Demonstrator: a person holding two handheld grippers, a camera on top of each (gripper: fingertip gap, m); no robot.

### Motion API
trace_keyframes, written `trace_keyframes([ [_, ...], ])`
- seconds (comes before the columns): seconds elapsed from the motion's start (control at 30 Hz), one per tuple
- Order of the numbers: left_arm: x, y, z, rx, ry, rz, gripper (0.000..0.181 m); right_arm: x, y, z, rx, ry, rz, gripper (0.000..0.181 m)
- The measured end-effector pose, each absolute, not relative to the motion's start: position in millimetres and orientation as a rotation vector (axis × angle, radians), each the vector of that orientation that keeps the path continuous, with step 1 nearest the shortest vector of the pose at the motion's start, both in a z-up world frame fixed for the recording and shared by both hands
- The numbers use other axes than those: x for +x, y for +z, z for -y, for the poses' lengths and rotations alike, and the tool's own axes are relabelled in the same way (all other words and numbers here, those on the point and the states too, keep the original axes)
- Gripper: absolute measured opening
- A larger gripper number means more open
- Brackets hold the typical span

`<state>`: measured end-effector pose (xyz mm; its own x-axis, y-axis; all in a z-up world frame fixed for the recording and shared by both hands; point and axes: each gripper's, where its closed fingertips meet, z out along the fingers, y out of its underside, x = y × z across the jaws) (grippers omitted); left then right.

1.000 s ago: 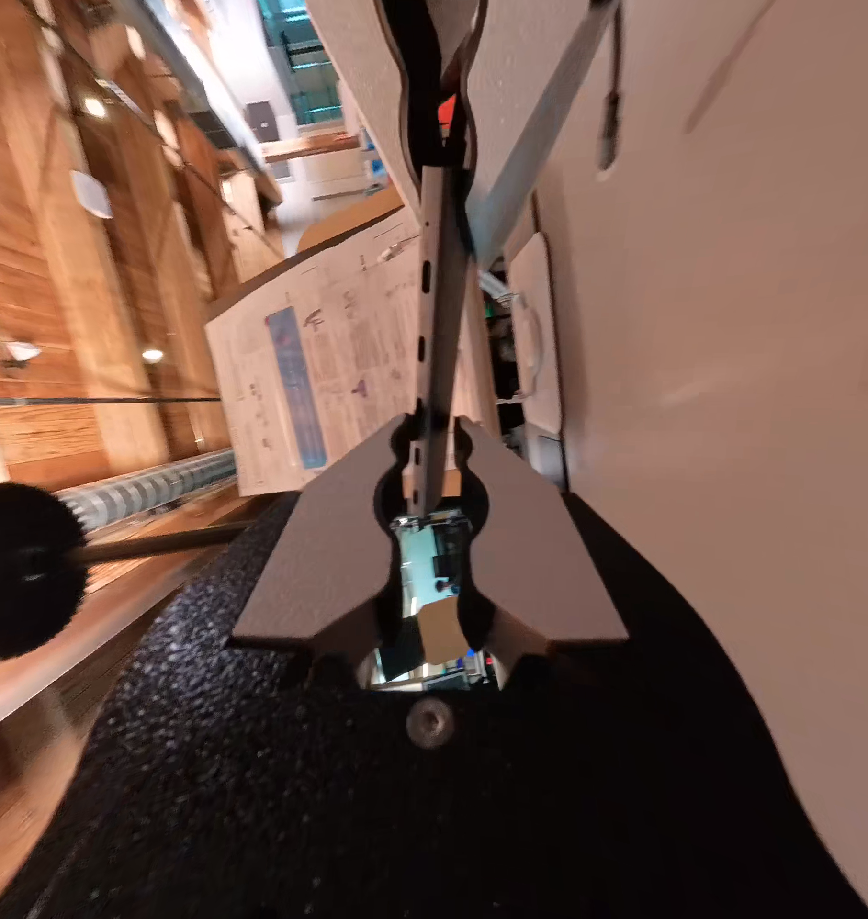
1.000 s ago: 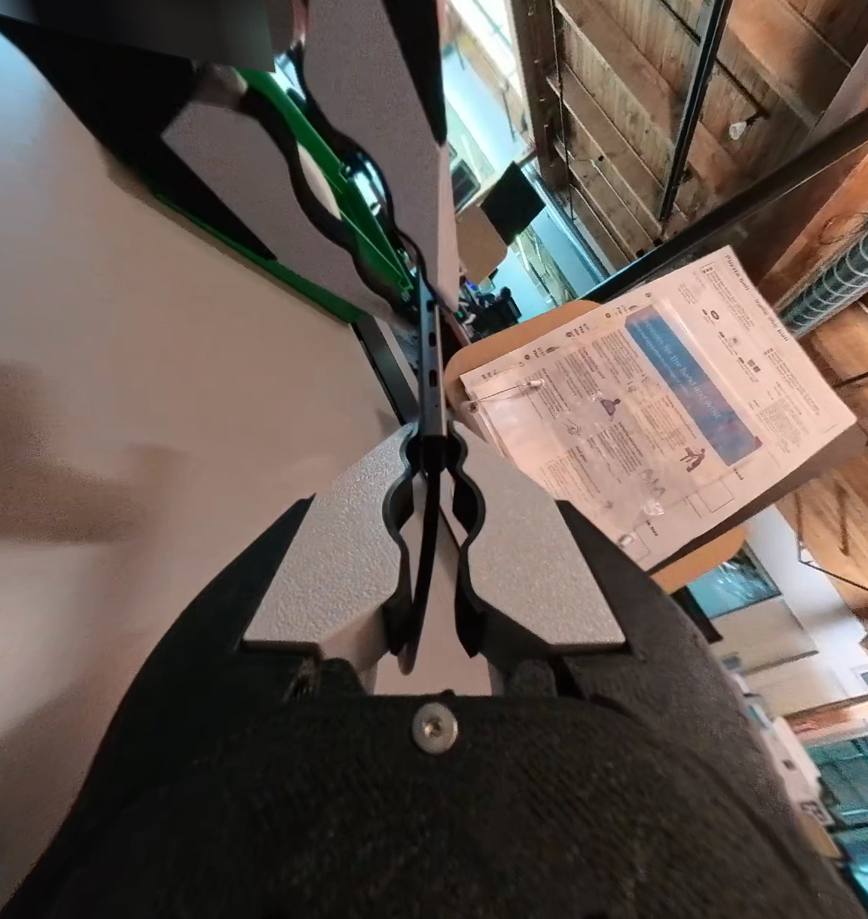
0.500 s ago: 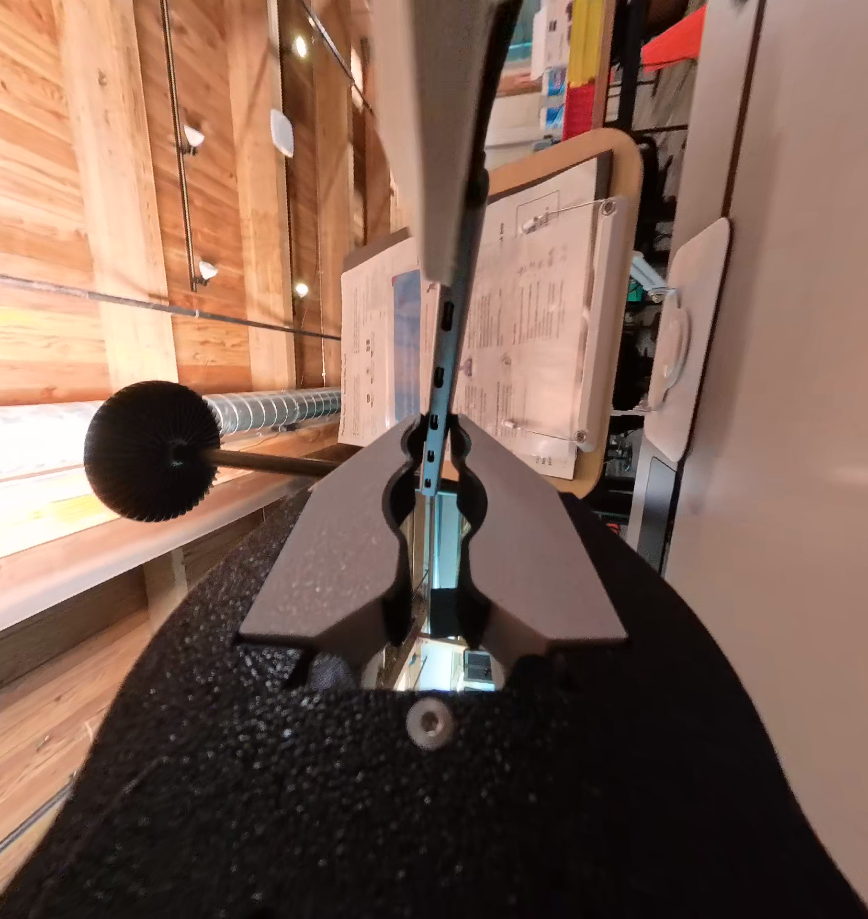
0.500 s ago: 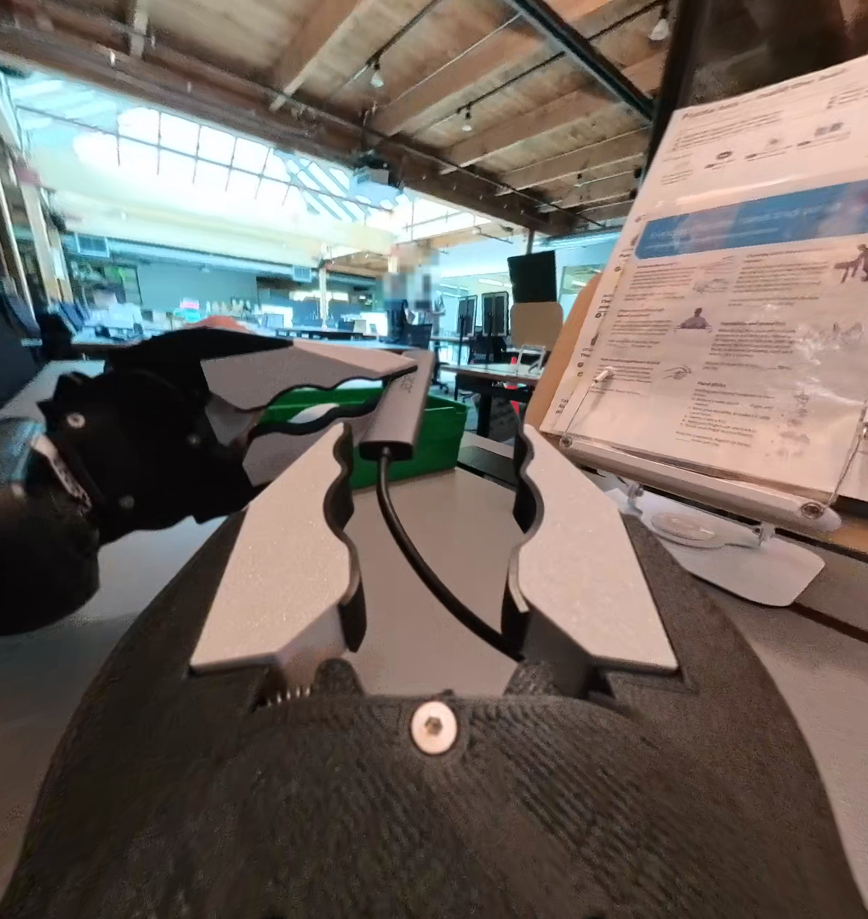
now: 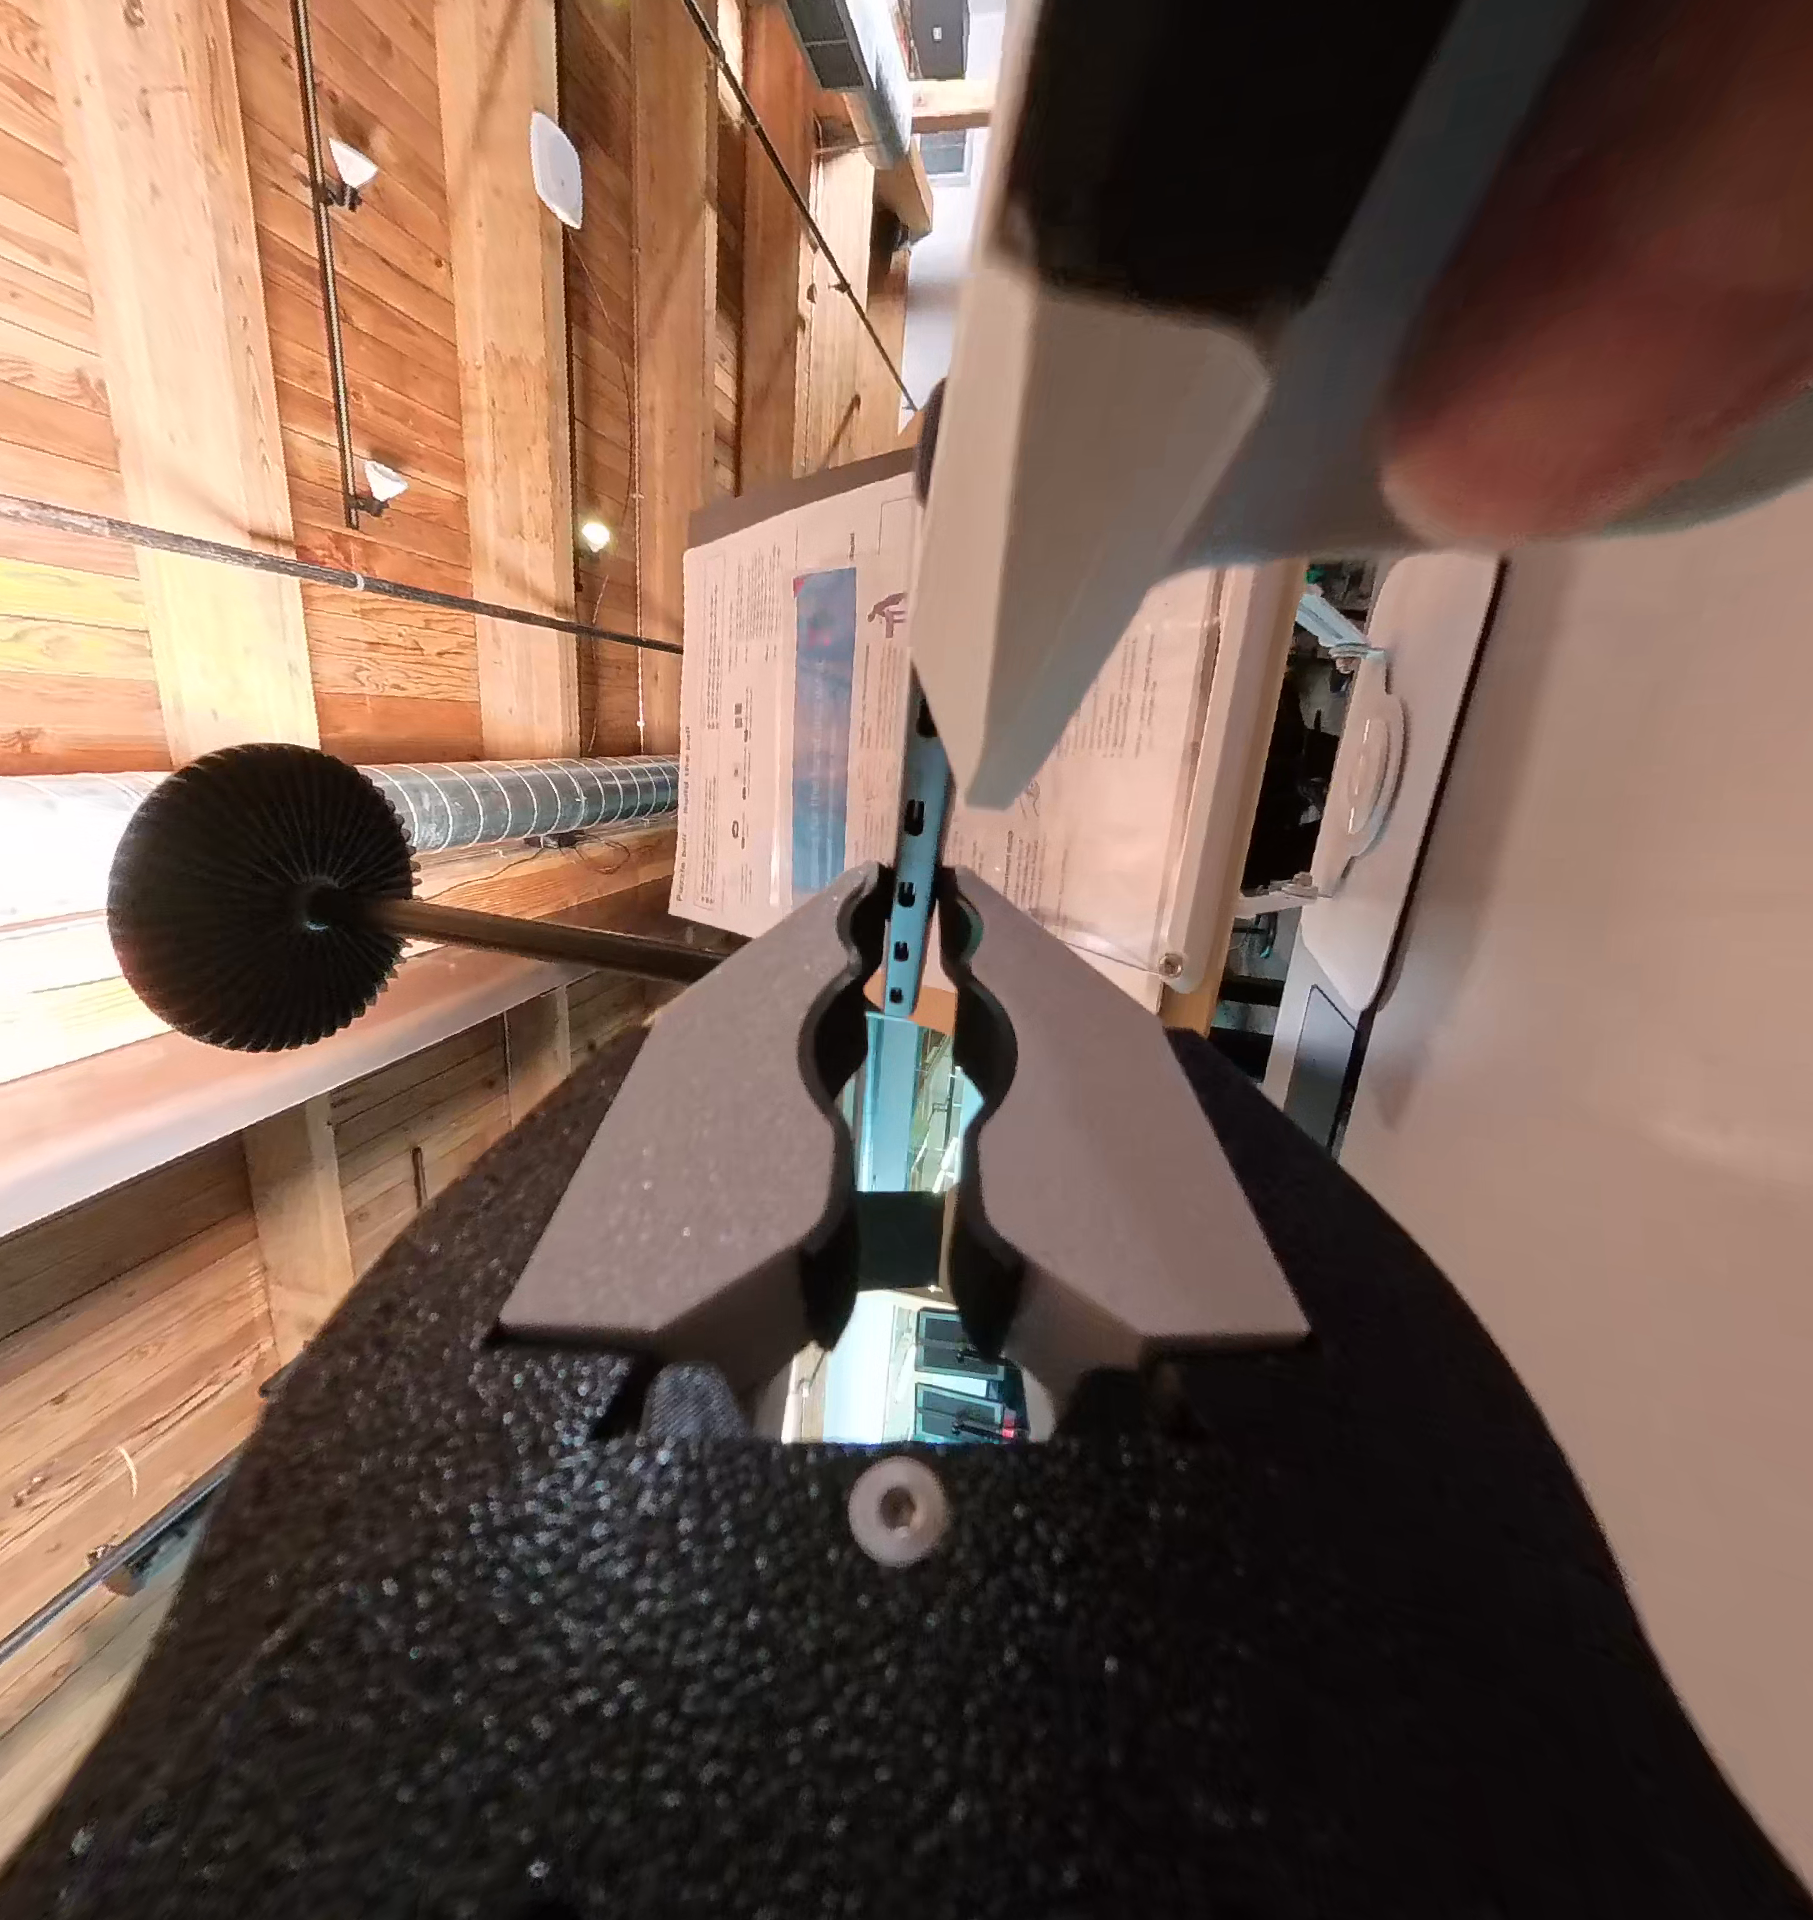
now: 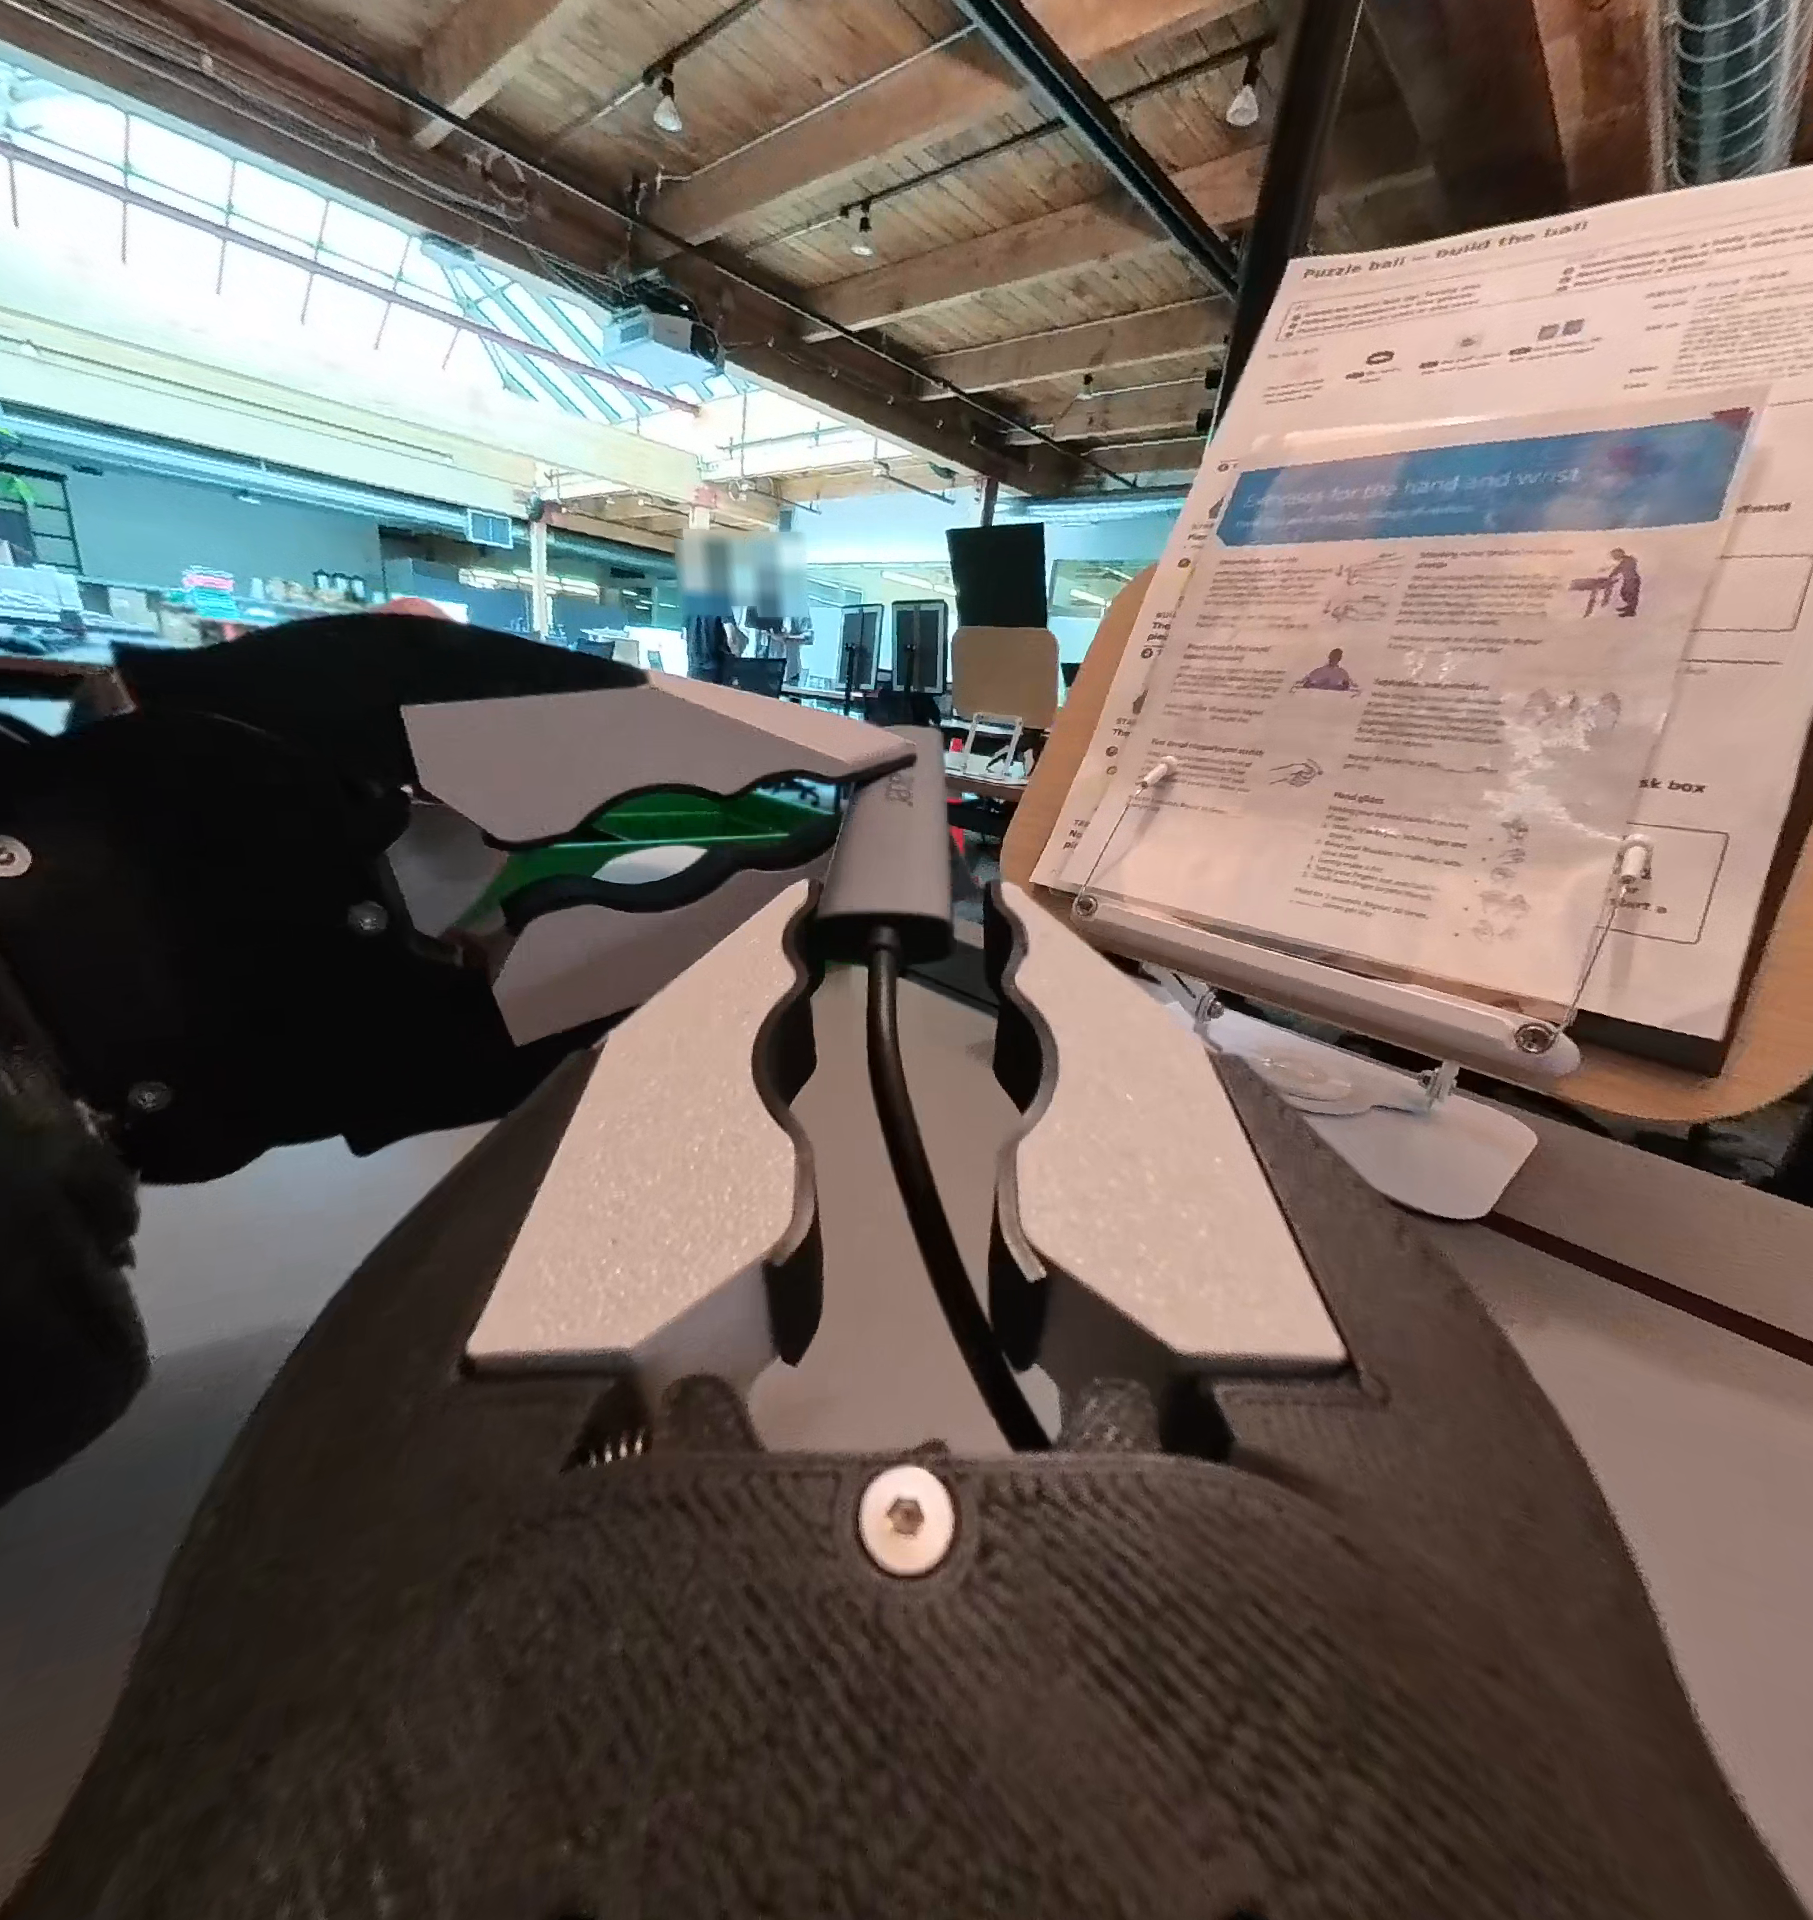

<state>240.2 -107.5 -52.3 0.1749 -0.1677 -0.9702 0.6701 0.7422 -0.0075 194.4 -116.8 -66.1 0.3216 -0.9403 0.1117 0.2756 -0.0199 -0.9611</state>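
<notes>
A slim grey hub (image 5: 917,831) with a row of ports and a black cable (image 6: 912,1122) is held in the air. My left gripper (image 5: 912,914) is shut on the hub's thin edge; it also shows in the right wrist view (image 6: 871,790), coming in from the left and gripping the hub's far end. My right gripper (image 6: 897,904) is open, with its jaws standing close on either side of the hub's cable end (image 6: 886,852) and a small gap on the right. One of its fingers (image 5: 1037,571) looms large in the left wrist view.
A wooden document stand with printed sheets (image 6: 1401,675) stands on the grey table (image 6: 1660,1351), just right of the grippers; it also shows in the left wrist view (image 5: 798,707). A green bin (image 6: 673,831) sits behind the left gripper. A black ribbed disc on a rod (image 5: 258,899) sticks out at left. There is about 5 centimetres between the tips of the two grippers.
My right gripper let go of the hub's edge, opened and turned upright, and has since narrowed around the cable end. My left gripper kept its hold and rolled.
</notes>
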Motion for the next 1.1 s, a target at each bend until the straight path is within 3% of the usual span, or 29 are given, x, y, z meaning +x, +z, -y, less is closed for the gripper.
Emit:
trace_keyframes([
  [0.1,238,-53,112,0.48,-0.626,-1.267,0.007,192,-64,116,-1.166,-1.116,-0.734,0.021],
  [0.4,236,-62,118,0.448,-0.823,-1.429,0.011,194,-66,127,-1.144,-1.008,-0.775,0.021],
  [0.53,233,-67,106,0.257,-1.171,-1.699,0.04,197,-67,146,-1.095,-1.02,-0.819,0.021],
  [0.63,230,-61,99,-0.121,-1.665,-1.938,0.047,194,-63,145,-1.1,-1.033,-0.769,0.021],
  [0.77,239,-54,101,-0.738,-2.344,-2.187,0.077,190,-62,127,-1.12,-1.009,-0.682,0.022],
  [0.87,241,-47,98,-0.98,-2.721,-2.259,0.055,188,-63,116,-1.149,-0.984,-0.636,0.022],
  [0.93,243,-52,96,-1.041,-2.75,-2.285,0.038,187,-65,112,-1.169,-0.977,-0.611,0.021],
  [1.03,233,-58,99,-1.079,-2.779,-2.412,0.032,188,-67,111,-1.179,-0.969,-0.607,0.021],
  [1.1,229,-63,102,-1.112,-2.76,-2.471,0.016,190,-71,110,-1.197,-0.98,-0.617,0.021],
])
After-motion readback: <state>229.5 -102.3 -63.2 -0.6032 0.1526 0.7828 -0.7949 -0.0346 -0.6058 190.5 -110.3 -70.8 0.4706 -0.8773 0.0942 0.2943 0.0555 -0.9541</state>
